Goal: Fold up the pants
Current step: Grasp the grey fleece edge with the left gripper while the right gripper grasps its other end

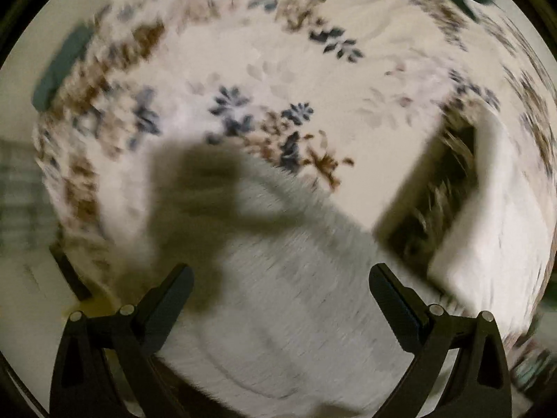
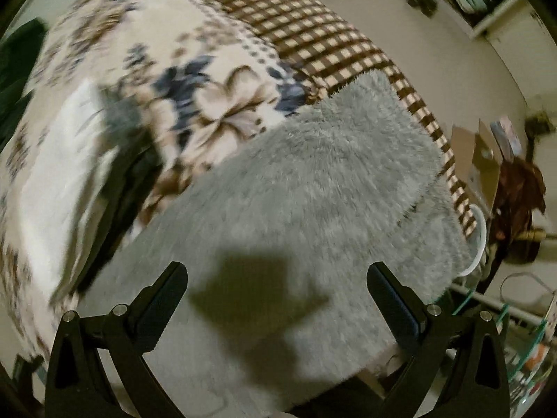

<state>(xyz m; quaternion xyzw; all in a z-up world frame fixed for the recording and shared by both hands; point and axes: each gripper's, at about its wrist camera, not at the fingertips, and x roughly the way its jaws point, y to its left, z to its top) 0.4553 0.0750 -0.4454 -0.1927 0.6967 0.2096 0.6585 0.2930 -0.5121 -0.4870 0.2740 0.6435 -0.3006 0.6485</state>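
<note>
Left wrist view first: your left gripper (image 1: 280,278) hangs over the pants (image 1: 296,313), its jaws spread wide with nothing between them. The fuzzy grey fabric fills the lower middle of the picture, lying on the floral blanket (image 1: 278,52), and the tool's shadow falls across its upper left part. Everything here is smeared by blur, so you cannot read a hem or waistband. A white cloth (image 1: 494,226) sits just beside the pants on the right, with a dark gap between them. Beyond that, the blanket looks bare and gives you room.

Over to the right wrist view: your right gripper (image 2: 277,278) is also spread wide and empty, poised above the pants (image 2: 313,181). Here the grey pile reads sharper, lying as a broad slab that runs to the bed's right edge, where the checked border (image 2: 330,45) curves past. By the look of it the garment is already doubled over at least once, though I can't tell how many folds remain. Mind that right side: the fabric overhangs near the drop, with household clutter (image 2: 515,191) below. Open blanket lies up and left.
</note>
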